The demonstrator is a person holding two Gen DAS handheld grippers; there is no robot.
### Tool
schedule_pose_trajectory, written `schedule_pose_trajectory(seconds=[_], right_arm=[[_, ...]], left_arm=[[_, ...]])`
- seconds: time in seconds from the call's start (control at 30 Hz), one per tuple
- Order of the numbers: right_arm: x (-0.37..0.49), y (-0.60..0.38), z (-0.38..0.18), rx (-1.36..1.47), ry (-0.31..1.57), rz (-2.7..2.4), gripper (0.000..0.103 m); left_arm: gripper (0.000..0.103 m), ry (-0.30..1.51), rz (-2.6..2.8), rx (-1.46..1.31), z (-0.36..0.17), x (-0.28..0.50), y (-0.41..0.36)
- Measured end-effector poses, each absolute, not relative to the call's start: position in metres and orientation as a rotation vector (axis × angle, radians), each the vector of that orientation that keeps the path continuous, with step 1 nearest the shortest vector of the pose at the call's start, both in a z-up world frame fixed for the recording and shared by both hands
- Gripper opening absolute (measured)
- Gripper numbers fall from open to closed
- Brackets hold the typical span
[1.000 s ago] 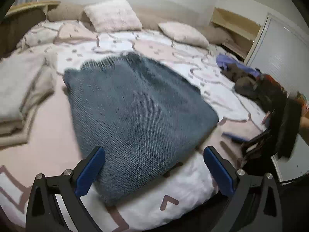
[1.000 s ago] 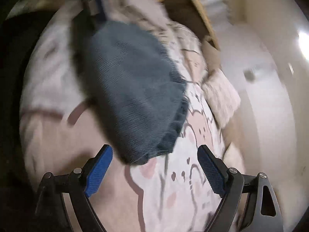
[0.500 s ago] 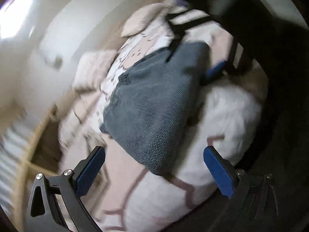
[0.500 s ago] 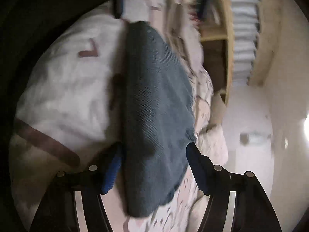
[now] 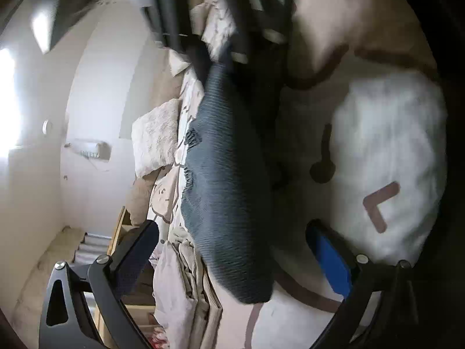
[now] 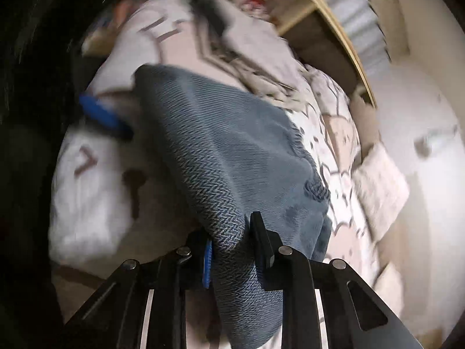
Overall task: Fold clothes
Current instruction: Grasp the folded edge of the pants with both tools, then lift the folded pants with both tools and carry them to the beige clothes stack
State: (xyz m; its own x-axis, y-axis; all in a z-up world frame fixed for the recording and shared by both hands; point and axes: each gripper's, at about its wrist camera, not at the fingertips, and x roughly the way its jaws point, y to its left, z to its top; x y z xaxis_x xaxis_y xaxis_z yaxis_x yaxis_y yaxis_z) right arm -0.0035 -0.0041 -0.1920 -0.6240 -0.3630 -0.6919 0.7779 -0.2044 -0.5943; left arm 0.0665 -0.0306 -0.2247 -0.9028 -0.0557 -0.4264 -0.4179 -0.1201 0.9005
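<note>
Right wrist view: my right tool pinched the sweater at 6 o'clock to lift an edge off the bed; my left tool hung spread, sweater between its fingers.

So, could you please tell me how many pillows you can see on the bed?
2: a fluffy pillow beside the blue knit, and another farther along; more may be hidden.

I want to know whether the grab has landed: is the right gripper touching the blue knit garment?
Touching. The right wrist view shows the right gripper with its jaws closed on a bunched edge of the blue knit garment, fabric pinched between them.
</note>
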Motion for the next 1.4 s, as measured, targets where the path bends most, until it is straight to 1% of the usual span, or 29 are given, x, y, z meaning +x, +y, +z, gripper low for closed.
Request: schedule_pose_trajectory(seconds=[0.03,0.07,0.1,0.17,0.43,0.47,0.5,0.53,0.8,0.87,0.97,1.03,1.1,1.13,1.17,1.3,1.4], right_arm=[[-0.007,-0.004,-0.189,0.539,1.263,-1.916,0.024],[-0.01,-0.005,-0.186,0.552,1.245,-1.922,0.024],[-0.013,-0.005,-0.184,0.564,1.226,-1.928,0.024],[-0.014,-0.004,-0.183,0.58,1.209,-1.93,0.023],[-0.004,0.004,-0.184,0.639,1.121,-1.957,0.024],[-0.003,0.004,-0.185,0.641,1.12,-1.96,0.023],[-0.003,0.004,-0.185,0.642,1.119,-1.962,0.023],[-0.003,0.004,-0.185,0.647,1.115,-1.965,0.024],[-0.002,0.004,-0.186,0.668,1.088,-1.989,0.024],[-0.002,0.004,-0.187,0.669,1.086,-1.992,0.024],[-0.001,0.002,-0.19,0.658,1.099,-2.001,0.024],[0.006,0.003,-0.194,0.607,1.136,-2.023,0.024],[0.012,0.004,-0.199,0.56,1.183,-2.054,0.039],[0.018,0.006,-0.203,0.525,1.227,-2.081,0.06],[0.022,0.007,-0.207,0.5,1.262,-2.088,0.068],[0.031,0.012,-0.225,0.458,1.409,-2.103,0.068],[0.029,0.015,-0.242,0.448,1.541,-2.119,0.068]], left_arm=[[0.093,1.92,2.083,-0.522,-0.228,0.066,-0.031],[0.088,1.932,2.054,-0.519,-0.23,0.065,-0.032],[0.081,1.931,2.032,-0.524,-0.23,0.066,-0.033],[0.074,1.931,1.989,-0.533,-0.231,0.066,-0.036],[0.074,1.93,1.947,-0.559,-0.221,0.046,-0.045],[0.068,1.923,1.947,-0.562,-0.219,0.033,-0.05],[0.042,1.929,1.948,-0.557,-0.218,0.025,-0.053],[0.036,1.95,1.943,-0.539,-0.218,0.023,-0.055],[0.037,2.04,1.891,-0.436,-0.216,0.01,-0.072],[0.037,2.02,1.895,-0.45,-0.213,0.007,-0.075],[0.03,1.884,1.981,-0.527,-0.196,-0.008,-0.08],[0.028,1.75,2.062,-0.595,-0.18,-0.022,-0.083],[0.027,1.584,2.144,-0.69,-0.161,-0.041,-0.089],[0.027,1.507,2.175,-0.732,-0.152,-0.05,-0.092],[0.026,1.441,2.195,-0.766,-0.145,-0.059,-0.095],[0.025,1.188,2.245,-0.892,-0.126,-0.089,-0.107],[0.025,1.044,2.273,-0.942,-0.117,-0.105,-0.116]])
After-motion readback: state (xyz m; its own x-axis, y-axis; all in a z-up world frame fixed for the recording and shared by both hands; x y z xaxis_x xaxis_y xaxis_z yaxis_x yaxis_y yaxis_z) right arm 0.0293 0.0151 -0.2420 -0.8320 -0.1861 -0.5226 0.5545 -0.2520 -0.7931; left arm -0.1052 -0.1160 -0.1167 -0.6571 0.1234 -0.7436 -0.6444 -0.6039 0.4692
